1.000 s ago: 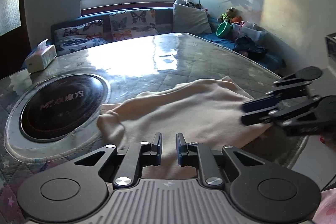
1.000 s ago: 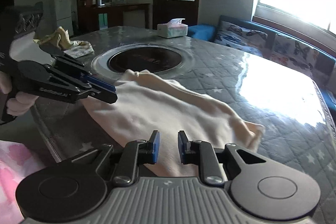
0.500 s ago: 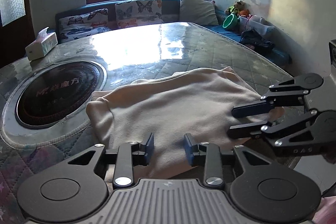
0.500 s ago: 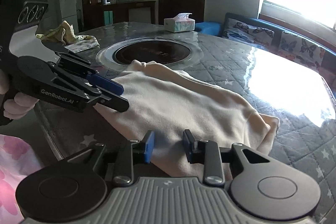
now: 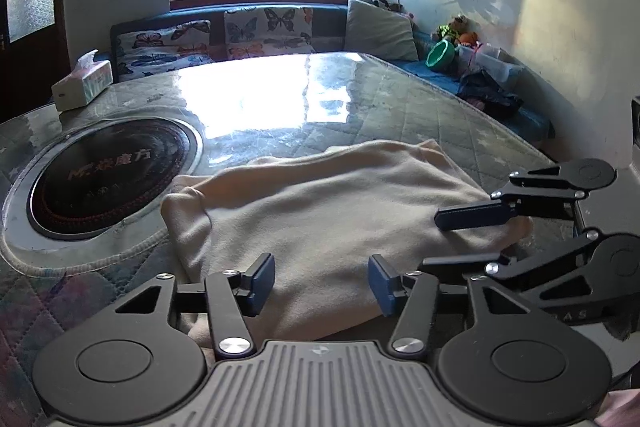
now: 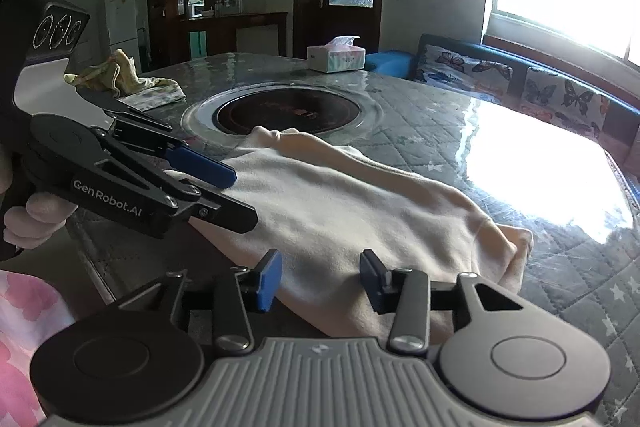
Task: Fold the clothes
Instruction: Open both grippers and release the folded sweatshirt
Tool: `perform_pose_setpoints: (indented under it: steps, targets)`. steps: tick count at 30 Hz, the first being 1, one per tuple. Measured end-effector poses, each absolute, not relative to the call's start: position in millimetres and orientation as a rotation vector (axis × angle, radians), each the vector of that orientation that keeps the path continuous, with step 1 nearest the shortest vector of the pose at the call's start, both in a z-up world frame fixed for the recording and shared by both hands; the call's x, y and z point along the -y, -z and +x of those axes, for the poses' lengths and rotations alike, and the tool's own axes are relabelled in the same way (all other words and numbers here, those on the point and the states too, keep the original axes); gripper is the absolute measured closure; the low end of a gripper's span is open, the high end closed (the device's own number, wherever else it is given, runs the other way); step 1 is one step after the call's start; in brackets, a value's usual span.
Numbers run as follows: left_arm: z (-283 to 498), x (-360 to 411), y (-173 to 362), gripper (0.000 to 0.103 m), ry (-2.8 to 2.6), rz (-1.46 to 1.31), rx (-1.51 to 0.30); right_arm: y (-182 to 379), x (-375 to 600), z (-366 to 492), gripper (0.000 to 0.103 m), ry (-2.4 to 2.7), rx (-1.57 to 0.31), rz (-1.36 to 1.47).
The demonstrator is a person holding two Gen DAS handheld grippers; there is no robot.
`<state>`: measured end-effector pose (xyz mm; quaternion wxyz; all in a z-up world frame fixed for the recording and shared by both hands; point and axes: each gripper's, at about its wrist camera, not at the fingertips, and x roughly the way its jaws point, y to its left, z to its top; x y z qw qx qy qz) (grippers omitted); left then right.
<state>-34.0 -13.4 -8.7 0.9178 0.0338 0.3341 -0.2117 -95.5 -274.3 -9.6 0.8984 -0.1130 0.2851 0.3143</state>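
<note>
Cream garment [image 5: 320, 211] lies rumpled on quilted table [image 5: 420, 115].

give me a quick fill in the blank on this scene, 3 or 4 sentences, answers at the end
1. The cream garment lies on the quilted ____.
2. Both the left gripper and the right gripper have their jaws ____.
3. The tissue box sits beyond the round black ____ set into the tabletop.
4. The cushions under the window carry a ____ print.

Missing words: table; open; cooktop; butterfly
</note>
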Motion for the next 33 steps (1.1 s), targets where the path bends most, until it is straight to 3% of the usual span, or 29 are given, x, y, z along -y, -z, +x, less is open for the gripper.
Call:
perform_pose_setpoints:
  steps: [9,11,17,33]
  targets:
    - [-31,5,4,0.044,0.439,0.048,-0.675,3,273,-100,0.04,-0.653,-0.566,-0.222]
    - [-30,1,1,0.041,0.439,0.031,-0.668,0,274,-99,0.021,-0.661,-0.555,-0.212]
    - [-24,-7,3,0.033,0.437,0.007,-0.661,-6,276,-83,0.0,-0.676,-0.556,-0.14]
    - [-34,0,3,0.037,0.502,0.031,-0.599,-3,272,8,0.0,-0.602,-0.722,-0.076]
